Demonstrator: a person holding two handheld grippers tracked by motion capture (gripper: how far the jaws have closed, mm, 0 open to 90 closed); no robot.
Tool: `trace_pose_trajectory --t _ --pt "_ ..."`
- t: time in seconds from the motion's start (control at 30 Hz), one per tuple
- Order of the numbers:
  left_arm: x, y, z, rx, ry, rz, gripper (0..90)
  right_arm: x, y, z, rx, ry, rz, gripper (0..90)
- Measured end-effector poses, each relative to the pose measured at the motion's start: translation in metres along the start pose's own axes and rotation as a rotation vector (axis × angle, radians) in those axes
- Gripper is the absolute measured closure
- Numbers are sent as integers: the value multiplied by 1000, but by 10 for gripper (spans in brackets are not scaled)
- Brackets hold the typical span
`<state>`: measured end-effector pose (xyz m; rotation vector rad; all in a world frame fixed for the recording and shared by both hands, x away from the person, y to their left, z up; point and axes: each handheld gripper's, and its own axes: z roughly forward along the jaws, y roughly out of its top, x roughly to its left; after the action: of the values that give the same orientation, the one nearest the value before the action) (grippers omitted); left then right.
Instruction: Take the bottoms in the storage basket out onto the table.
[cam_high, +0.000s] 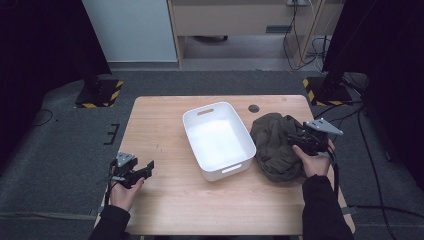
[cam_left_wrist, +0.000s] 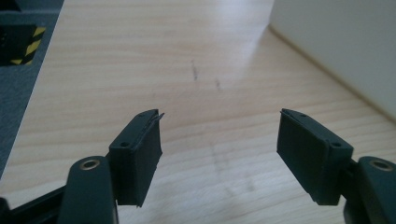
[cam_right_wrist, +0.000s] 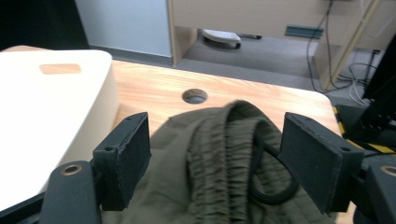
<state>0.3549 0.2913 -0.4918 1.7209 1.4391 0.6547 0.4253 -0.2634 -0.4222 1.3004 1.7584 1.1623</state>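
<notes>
A crumpled olive-green garment (cam_high: 272, 147) lies on the right part of the wooden table (cam_high: 170, 195), beside a white plastic bin (cam_high: 191, 142) with cut-out handles. My right gripper (cam_high: 296, 139) hovers over the garment's right side. In the right gripper view its jaws (cam_right_wrist: 217, 123) stand open above the gathered waistband (cam_right_wrist: 210, 154) and a black cord (cam_right_wrist: 275, 189), pressing on nothing. My left gripper (cam_high: 148, 167) is at the table's left front, open, with only bare wood between its pads (cam_left_wrist: 219, 121). The bin's wall (cam_left_wrist: 336, 42) is off to its right.
A round cable hole (cam_high: 254, 108) sits in the table behind the garment. Black stands with yellow-striped bases (cam_high: 97, 94) (cam_high: 325, 91) flank the table's far corners. Cables (cam_high: 370, 150) trail on the floor at right. A wooden cabinet (cam_high: 240, 20) stands at the back.
</notes>
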Motion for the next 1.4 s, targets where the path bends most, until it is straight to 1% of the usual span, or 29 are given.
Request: trace_pose_trajectory --t 0.07,0.27,0.4,0.43,0.57,0.7,0.8,0.87,0.97,1.03,1.1,1.2,1.27,1.37,1.4 --pt "-6 4 -2 -24 -16 4 313 5 2 -1 -3 13 -10 246" --pt "-20 11 -1 -49 -57 5 331 17 7 2 -2 55 -24 243" --pt "-27 17 1 -69 -74 3 332 26 8 9 12 84 -26 244" --pt "-29 19 2 -68 -82 2 331 30 8 11 17 91 -26 244" --pt "-38 26 4 -78 -104 4 330 43 6 19 39 102 -63 243" --pt "-48 34 9 -91 -124 9 326 54 5 24 47 121 -70 243" --pt "-57 41 13 -99 -132 16 322 59 4 27 52 135 -64 243" --pt "-64 46 16 -113 -144 20 318 62 4 28 56 140 -68 243" --pt "-74 51 20 -120 -154 32 317 66 3 30 63 146 -75 244" --pt "-80 53 23 -117 -159 41 315 68 2 30 62 151 -82 244" --pt "-87 53 27 -119 -170 40 313 70 3 30 65 157 -82 244" --pt "-94 53 32 -109 -179 49 313 72 2 32 68 165 -85 245" --pt "-96 55 33 -102 -181 56 312 74 0 34 75 167 -86 246" --pt "-98 58 35 -110 -185 39 307 77 -1 38 82 165 -98 246" --pt "-99 59 36 -110 -185 39 305 78 -1 39 85 169 -100 246"
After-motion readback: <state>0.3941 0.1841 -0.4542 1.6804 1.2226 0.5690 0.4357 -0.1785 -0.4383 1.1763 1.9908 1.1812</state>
